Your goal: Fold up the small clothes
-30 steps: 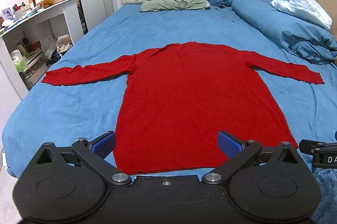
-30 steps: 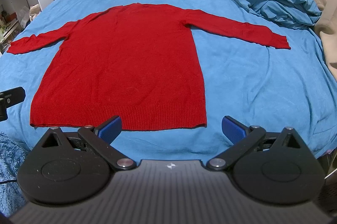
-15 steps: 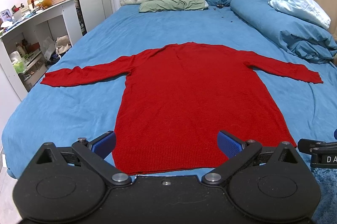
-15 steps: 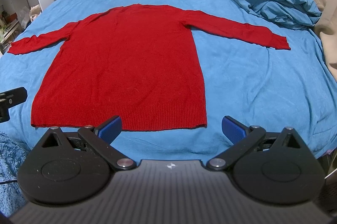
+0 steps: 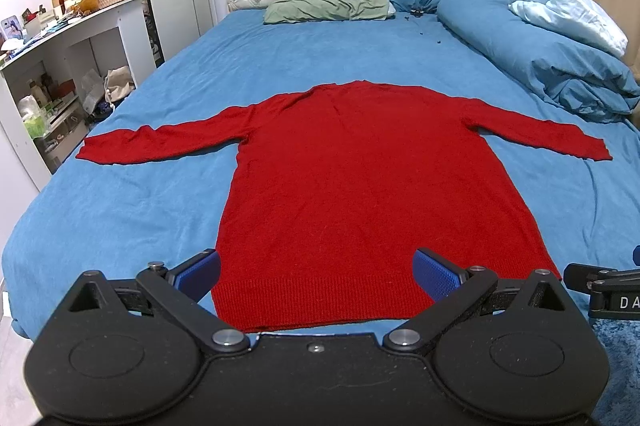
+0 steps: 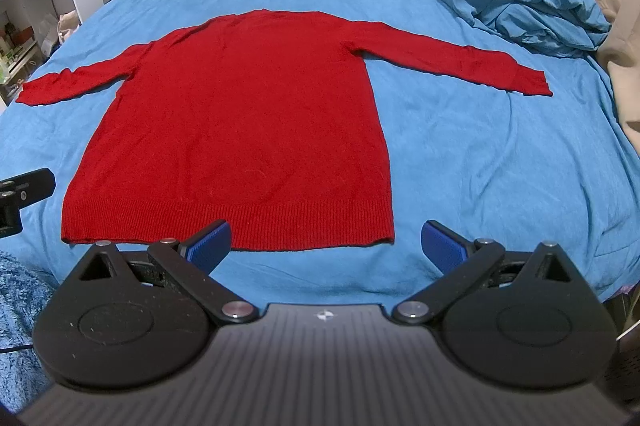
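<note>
A red long-sleeved knit sweater point(image 5: 360, 185) lies flat on the blue bed point(image 5: 140, 201), hem toward me, both sleeves spread out sideways; it also shows in the right wrist view point(image 6: 240, 113). My left gripper point(image 5: 316, 272) is open and empty, hovering over the hem's left half. My right gripper point(image 6: 324, 244) is open and empty, just in front of the hem's right corner point(image 6: 384, 234). Neither touches the sweater.
A rolled blue duvet point(image 5: 540, 65) with a pale blanket lies along the bed's right side. Green and blue pillows point(image 5: 328, 7) sit at the headboard. A white cluttered desk point(image 5: 68, 37) stands to the left. A blue fluffy rug point(image 6: 20, 298) is below.
Both grippers have edged slightly, the views shifting a little; the sweater has not moved and both grippers stay open.
</note>
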Available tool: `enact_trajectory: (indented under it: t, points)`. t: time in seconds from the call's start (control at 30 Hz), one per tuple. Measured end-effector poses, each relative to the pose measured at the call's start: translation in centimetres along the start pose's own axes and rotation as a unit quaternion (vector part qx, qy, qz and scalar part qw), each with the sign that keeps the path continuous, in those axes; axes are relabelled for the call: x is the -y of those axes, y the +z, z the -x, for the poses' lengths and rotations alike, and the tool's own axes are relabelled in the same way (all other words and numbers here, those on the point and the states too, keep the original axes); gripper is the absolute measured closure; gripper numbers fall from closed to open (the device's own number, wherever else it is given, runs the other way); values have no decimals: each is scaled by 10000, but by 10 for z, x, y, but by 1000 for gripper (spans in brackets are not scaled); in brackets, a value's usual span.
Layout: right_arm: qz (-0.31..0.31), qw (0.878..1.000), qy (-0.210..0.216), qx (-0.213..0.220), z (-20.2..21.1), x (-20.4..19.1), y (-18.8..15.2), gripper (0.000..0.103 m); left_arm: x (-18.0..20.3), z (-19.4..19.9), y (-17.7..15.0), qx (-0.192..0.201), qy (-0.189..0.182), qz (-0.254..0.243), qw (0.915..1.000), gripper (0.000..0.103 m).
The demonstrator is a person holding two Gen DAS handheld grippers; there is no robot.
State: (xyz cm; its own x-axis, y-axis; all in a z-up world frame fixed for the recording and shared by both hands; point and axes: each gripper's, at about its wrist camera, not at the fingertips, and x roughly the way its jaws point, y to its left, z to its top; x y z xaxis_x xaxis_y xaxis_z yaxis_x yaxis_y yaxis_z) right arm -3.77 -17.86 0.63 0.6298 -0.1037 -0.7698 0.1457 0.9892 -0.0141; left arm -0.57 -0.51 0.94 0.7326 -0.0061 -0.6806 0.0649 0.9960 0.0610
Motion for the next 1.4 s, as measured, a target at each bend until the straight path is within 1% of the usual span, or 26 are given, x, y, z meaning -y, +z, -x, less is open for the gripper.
enact_trajectory:
  t: [1.07, 1.17, 1.23, 1.33, 1.4]
  points:
    - [-18, 10000, 22, -24, 0, 0, 1, 0, 2, 1, 4, 8, -23, 18, 10000, 0]
    - [-49, 10000, 51, -43, 0, 0, 4, 0, 1, 2, 16, 71, -53, 48, 9999, 0]
    - [-69, 10000, 58, -23, 0, 5, 11, 0, 3, 4, 32, 228, -107, 51, 9997, 0]
    - [-109, 9999, 6, 118, 3, 14, 26, 0, 9, 5, 69, 578, -209, -14, 9981, 0]
    - [-214, 9994, -11, 260, 5, 28, 46, 0, 15, 4, 95, 812, -293, -97, 9962, 0]
